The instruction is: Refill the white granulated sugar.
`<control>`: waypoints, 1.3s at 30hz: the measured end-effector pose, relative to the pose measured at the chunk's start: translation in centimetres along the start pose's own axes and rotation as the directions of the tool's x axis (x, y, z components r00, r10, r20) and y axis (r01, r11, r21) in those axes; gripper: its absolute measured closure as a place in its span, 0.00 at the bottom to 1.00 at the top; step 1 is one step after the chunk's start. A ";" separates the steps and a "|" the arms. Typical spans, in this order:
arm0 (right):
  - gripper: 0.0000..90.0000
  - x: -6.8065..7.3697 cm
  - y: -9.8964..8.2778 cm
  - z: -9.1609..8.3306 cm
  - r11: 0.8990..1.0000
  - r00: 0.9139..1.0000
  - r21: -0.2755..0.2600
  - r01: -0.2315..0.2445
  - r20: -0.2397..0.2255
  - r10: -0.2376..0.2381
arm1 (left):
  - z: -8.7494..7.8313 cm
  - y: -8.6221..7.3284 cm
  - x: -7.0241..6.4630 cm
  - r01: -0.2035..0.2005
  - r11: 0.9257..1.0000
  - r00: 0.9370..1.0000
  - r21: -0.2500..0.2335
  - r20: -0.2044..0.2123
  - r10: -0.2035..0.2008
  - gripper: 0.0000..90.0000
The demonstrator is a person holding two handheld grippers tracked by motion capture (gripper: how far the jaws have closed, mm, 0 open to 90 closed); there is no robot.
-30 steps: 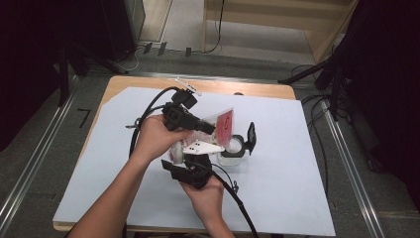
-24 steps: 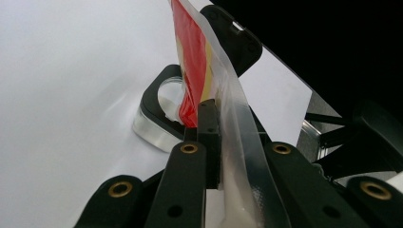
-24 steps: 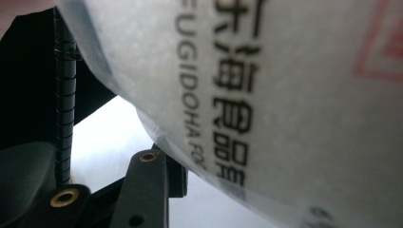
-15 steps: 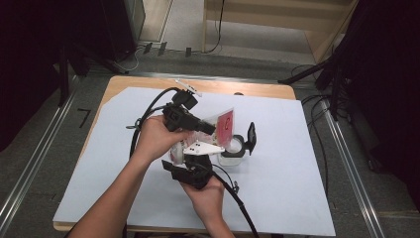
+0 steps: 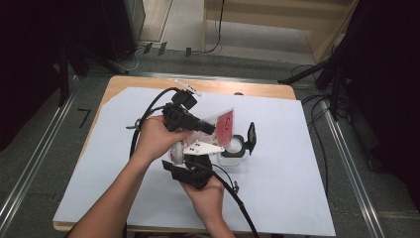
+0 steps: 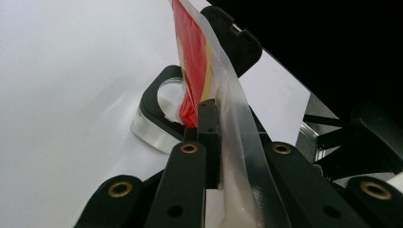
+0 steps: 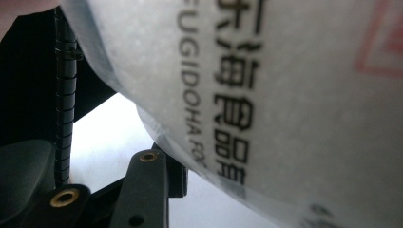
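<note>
because the pouch [image 5: 224, 124] must tip toward the open jar [image 5: 233, 148] on the white table [image 5: 297, 163], the left gripper [image 6: 214, 123] is clamped on its clear edge. the right gripper [image 5: 190, 166] grasps the pouch's white lower body, steadying it.

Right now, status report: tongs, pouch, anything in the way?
Left tongs shut on red-and-clear plastic pouch, held over open clear jar with black flip lid. Right tongs grip pouch's lower end. Nothing in the way.
</note>
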State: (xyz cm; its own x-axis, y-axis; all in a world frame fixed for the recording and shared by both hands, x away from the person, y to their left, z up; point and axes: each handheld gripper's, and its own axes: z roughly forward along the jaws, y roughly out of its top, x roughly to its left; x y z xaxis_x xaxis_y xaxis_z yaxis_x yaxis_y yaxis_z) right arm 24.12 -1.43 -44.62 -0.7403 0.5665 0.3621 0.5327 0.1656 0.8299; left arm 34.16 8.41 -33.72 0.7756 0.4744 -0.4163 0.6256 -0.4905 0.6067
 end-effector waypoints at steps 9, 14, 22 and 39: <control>0.70 0.0 0.0 0.0 1.000 1.000 0.001 -0.003 0.006 0.003 | 0.0 0.0 0.0 0.009 1.000 1.000 -0.008 0.009 -0.009 0.94; 0.70 0.0 0.0 0.0 1.000 1.000 0.001 -0.006 0.005 0.006 | 0.0 0.0 0.2 0.003 1.000 1.000 -0.009 0.014 -0.002 0.94; 0.70 0.0 0.1 0.0 1.000 1.000 0.004 -0.004 0.006 0.004 | 0.0 -0.1 0.3 0.018 1.000 1.000 -0.013 0.022 -0.017 0.94; 0.70 0.1 0.1 -0.1 1.000 1.000 0.005 -0.011 0.007 0.011 | 0.0 0.0 0.2 0.016 0.999 1.000 -0.027 0.024 -0.015 0.93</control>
State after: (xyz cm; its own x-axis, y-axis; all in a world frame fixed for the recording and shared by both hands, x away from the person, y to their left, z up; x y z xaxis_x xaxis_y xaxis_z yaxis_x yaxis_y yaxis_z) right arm 24.09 -1.48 -44.44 -0.7316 0.5739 0.3679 0.5425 0.1632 0.8241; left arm 34.32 8.52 -33.88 0.7676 0.4644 -0.4417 0.6355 -0.4626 0.6182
